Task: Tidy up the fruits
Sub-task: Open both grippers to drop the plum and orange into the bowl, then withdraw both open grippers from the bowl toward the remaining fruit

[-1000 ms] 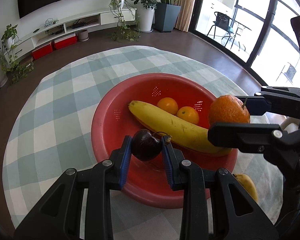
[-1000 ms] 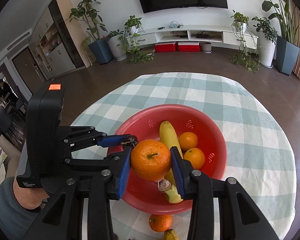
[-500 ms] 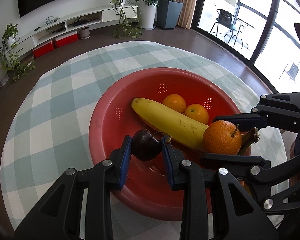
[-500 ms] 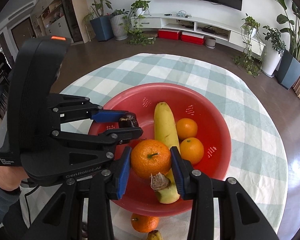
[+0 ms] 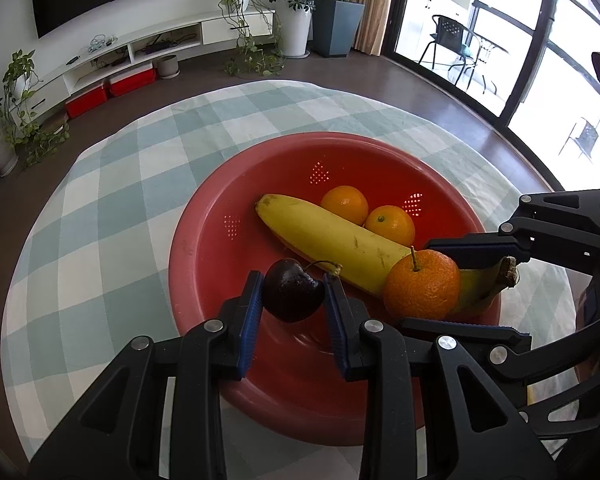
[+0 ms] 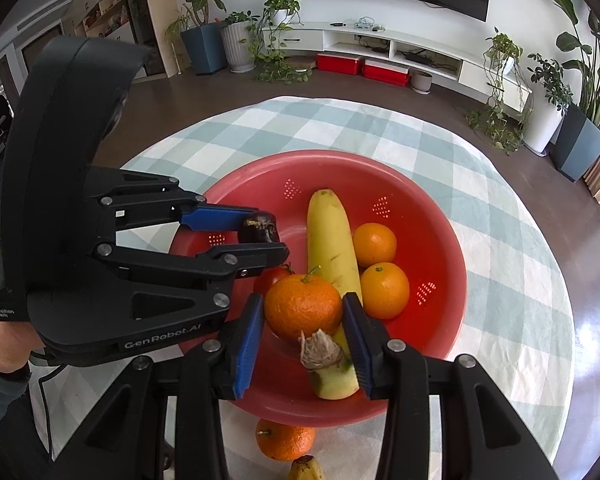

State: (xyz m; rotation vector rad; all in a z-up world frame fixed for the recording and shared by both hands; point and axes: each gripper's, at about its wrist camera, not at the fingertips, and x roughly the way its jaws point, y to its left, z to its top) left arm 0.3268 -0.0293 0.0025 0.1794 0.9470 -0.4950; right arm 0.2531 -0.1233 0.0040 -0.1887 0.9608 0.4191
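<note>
Left gripper [image 5: 293,294]: you clamp the cherry [image 5: 293,290] over bowl [image 5: 204,216], 7 o'clock.
Right gripper [image 6: 303,313]: you grip the mandarin [image 6: 302,306] beside banana [image 6: 332,240].

Bright daylight from blown-out windows [image 5: 480,40], floor [image 6: 596,320] glare, sharp focus, fisheye-curved edges, dark corner vignetting

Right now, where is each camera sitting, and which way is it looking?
Left wrist: on the left hand-held gripper, looking along its fingers at the dark fruit over the red bowl; the right hand-held gripper crosses in.
Right wrist: on the right hand-held gripper, looking at its orange; the person's left wrist shows.
Both see the banana and bowl.
</note>
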